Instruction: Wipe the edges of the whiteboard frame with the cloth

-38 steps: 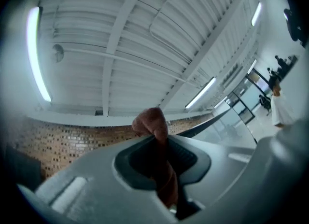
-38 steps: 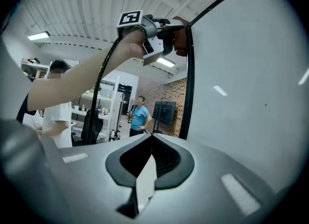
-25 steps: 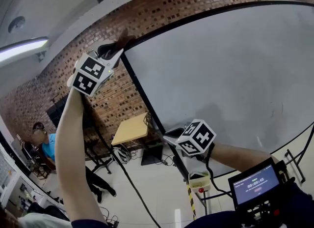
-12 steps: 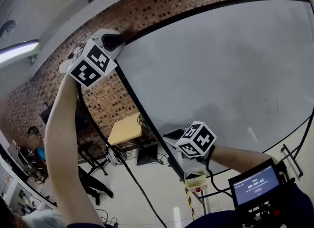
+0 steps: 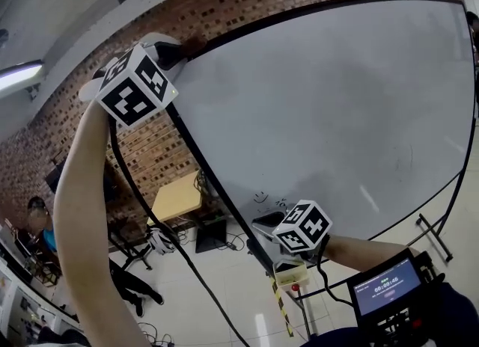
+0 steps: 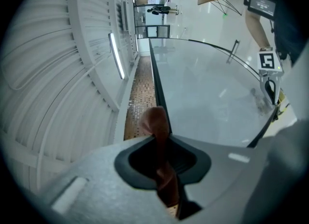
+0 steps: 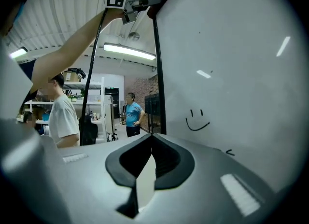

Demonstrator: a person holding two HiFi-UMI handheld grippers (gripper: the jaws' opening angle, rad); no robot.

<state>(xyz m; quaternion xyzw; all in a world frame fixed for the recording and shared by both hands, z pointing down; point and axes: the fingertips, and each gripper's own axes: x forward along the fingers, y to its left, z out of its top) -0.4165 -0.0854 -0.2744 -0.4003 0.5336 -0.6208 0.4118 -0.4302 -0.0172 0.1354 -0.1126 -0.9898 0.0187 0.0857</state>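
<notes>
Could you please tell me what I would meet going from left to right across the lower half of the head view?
Person in a blue top → wooden table → right gripper → small screen with a blue display.

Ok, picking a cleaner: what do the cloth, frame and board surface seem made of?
The cloth looks like soft brown fabric, folding limply. The frame is dark, matte, maybe metal or plastic. The board surface is glossy white, catching light glints.
</notes>
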